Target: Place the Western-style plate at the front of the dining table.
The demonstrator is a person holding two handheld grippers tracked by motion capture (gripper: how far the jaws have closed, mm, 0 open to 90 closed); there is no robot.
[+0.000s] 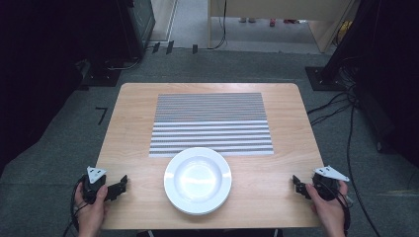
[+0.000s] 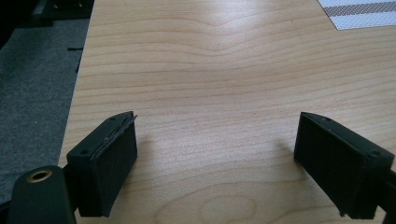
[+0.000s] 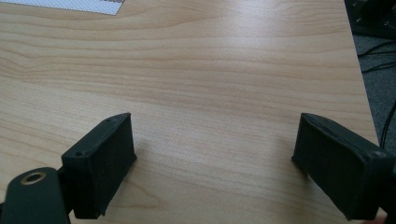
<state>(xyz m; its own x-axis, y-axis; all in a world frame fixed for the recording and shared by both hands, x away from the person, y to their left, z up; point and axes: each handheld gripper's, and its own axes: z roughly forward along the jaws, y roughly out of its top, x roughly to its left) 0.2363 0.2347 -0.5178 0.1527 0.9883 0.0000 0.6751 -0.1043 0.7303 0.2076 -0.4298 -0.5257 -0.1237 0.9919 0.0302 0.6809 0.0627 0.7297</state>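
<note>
- Left tongs (image 1: 122, 185): held in a hand at the counter's (image 1: 276, 197) near left corner, level, jaws apart with bare wood between them.
- White plate (image 1: 197, 180): between both tongs, well apart from each, its far rim overlapping the striped mat (image 1: 211, 123).
- Right tongs (image 1: 295, 182): held at the near right edge, level, jaws apart and holding nothing.

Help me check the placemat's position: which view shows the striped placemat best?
The high view: the striped placemat lies whole on the table, just behind the white plate. The left gripper view catches one corner at top right; the right gripper view a sliver of edge at top left.
</note>
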